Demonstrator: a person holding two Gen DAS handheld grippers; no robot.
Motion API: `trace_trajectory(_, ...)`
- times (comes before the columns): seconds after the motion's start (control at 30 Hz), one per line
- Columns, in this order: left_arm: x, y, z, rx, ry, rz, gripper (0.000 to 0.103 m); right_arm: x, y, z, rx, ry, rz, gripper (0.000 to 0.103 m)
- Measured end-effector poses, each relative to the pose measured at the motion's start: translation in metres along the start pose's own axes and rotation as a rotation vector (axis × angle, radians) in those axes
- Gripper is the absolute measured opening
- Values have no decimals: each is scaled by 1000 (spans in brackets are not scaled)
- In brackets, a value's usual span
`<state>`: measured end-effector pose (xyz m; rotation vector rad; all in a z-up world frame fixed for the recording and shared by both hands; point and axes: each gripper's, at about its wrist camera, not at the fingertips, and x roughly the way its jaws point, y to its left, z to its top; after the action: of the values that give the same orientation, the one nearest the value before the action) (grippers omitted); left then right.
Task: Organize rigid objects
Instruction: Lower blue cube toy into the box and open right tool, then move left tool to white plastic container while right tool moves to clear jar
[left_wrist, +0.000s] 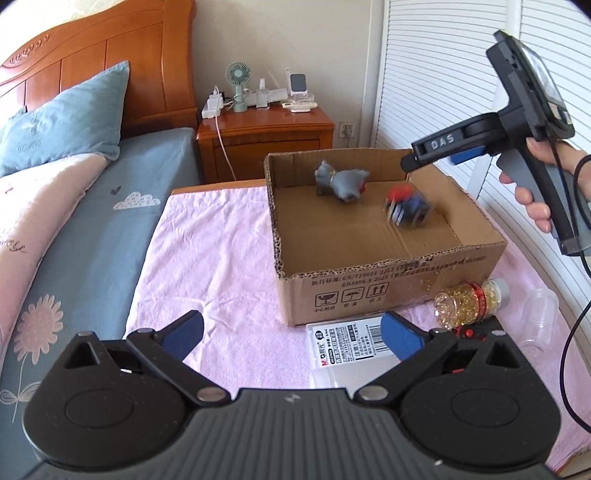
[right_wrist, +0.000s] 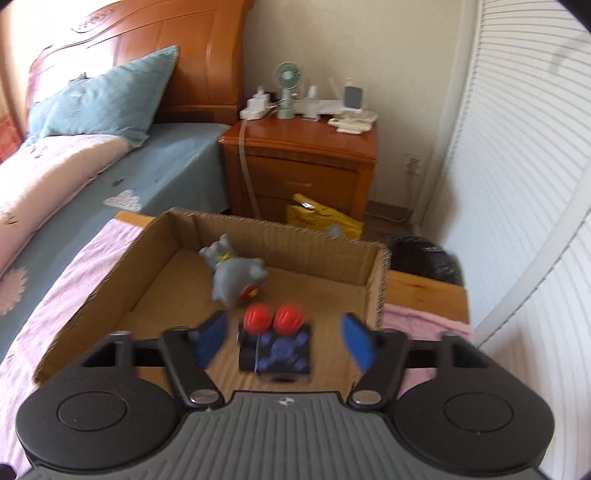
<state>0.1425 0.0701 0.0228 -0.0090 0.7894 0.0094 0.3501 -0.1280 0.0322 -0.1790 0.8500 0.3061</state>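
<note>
A cardboard box (left_wrist: 388, 280) sat on a pink cloth (left_wrist: 207, 266). Inside it lay a grey toy (left_wrist: 341, 181) and a blurry toy car (left_wrist: 406, 206) with red knobs.

The left claw (left_wrist: 291, 332) was wide apart with nothing between its blue pads, low over the cloth. Only its view showed a white case (left_wrist: 340, 347), a bottle of gold beads (left_wrist: 469, 304) and clear cups (left_wrist: 541, 314) lying just in front of the box. It also showed a hand (left_wrist: 535, 184) holding the right claw over the box's far corner.

The right claw (right_wrist: 284, 339) was apart too. The car (right_wrist: 275, 345) lay free between its pads, touching neither. Only this view showed a yellow bag (right_wrist: 321, 218) and a black bin (right_wrist: 424, 258) behind the box.
</note>
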Motion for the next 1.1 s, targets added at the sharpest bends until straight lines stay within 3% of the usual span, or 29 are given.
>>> trace_trajectory(0.13,-1,1,-4,-6,4,-1,101,-20,1,-10,3,-31,47,103)
trace_trajectory(0.6,-14,-11,-20,-13,5,7,101,-95,14,-79,-24,-49,72,103)
trace_trajectory(0.87,-16,-18,-28,4,0,-6,102,-98,-18,-130,-4,22,29,103)
trace_trajectory(1.1,-15,-24,-34,22,12,-14,102,-87,-51,-159,138,119,128,103)
